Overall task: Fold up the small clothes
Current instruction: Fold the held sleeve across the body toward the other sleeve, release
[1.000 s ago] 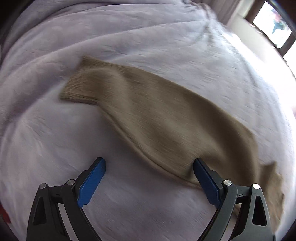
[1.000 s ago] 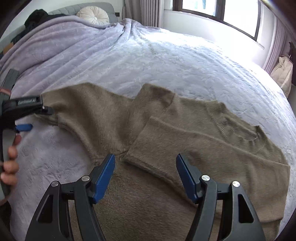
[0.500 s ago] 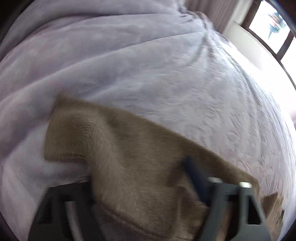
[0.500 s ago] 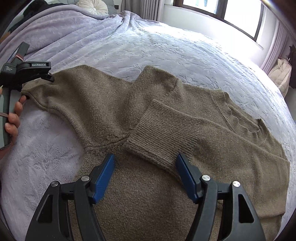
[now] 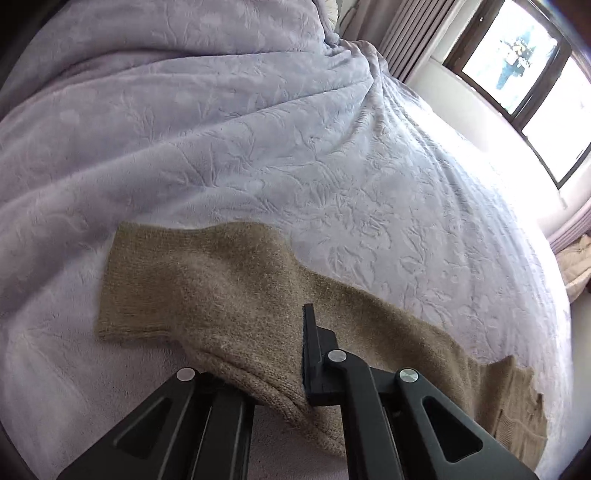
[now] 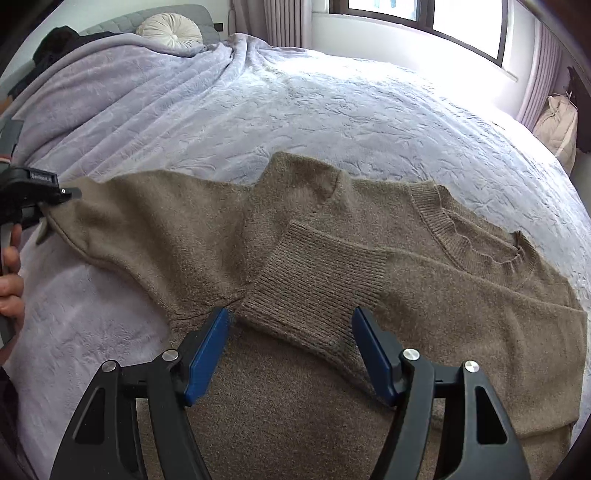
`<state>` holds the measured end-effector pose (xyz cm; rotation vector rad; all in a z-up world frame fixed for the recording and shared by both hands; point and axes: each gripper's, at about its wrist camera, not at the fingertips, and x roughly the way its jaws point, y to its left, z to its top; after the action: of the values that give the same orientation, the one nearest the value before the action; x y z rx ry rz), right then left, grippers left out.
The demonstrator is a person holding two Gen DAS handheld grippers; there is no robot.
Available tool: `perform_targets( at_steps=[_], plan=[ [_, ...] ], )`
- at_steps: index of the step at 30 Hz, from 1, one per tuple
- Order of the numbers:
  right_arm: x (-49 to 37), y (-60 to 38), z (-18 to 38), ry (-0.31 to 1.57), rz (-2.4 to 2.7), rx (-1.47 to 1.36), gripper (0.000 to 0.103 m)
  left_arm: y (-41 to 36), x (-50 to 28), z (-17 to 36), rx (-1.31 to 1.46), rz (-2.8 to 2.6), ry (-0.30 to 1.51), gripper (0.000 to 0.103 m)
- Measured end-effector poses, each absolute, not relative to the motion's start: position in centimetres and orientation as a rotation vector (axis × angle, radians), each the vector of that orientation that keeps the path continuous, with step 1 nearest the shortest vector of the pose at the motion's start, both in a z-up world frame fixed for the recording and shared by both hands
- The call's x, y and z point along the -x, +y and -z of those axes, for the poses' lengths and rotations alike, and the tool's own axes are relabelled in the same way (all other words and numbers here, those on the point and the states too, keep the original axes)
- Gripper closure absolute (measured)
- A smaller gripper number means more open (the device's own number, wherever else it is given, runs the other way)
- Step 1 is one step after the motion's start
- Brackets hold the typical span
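Note:
A brown knit sweater (image 6: 369, 258) lies flat on the bed; one sleeve is folded across its front, ribbed cuff (image 6: 314, 291) near my right gripper. The other sleeve (image 5: 207, 291) stretches out to the left. My left gripper (image 5: 284, 373) is shut on this sleeve near its cuff; the knit bunches between the jaws. It also shows in the right wrist view (image 6: 48, 195), at the sleeve's end. My right gripper (image 6: 290, 350) is open and empty, hovering over the sweater body with the folded cuff between its blue pads (image 6: 207, 354).
A lilac embossed blanket (image 6: 332, 110) covers the bed. A round cream cushion (image 6: 170, 31) sits at the headboard. Windows (image 5: 524, 62) and curtains stand beyond the bed. A beige bag (image 6: 557, 122) is at the far right.
My left gripper moved onto the outstretched sleeve and shut on it. My right gripper moved in a little toward the folded cuff and stayed open.

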<state>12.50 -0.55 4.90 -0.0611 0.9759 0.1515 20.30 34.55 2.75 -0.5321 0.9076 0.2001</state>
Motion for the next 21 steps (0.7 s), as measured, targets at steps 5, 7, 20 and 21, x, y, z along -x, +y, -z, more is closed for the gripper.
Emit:
perform_targets(
  at_steps=[5,7,20,21],
  plan=[
    [-12.2,-1.5,-3.9,0.985,-0.145,0.036,0.031,32.5,-18.8,-5.8,0.508,-0.148,0.854,0.098],
    [-12.1,-2.4,-3.8,0.988,-0.136,0.013,0.031,30.0,-18.8,-7.7,0.439,-0.139,0.83,0.098],
    [-9.2,-14.3,-5.7,0.979,0.061,-0.101,0.031,4.8,-16.1,-10.7,0.079,0.154,0.861,0.098],
    [-8.8,-15.2,-5.8,0.979,0.081,-0.103,0.031,2.5,-15.9,-9.7,0.065,0.187,0.884,0.098]
  ],
)
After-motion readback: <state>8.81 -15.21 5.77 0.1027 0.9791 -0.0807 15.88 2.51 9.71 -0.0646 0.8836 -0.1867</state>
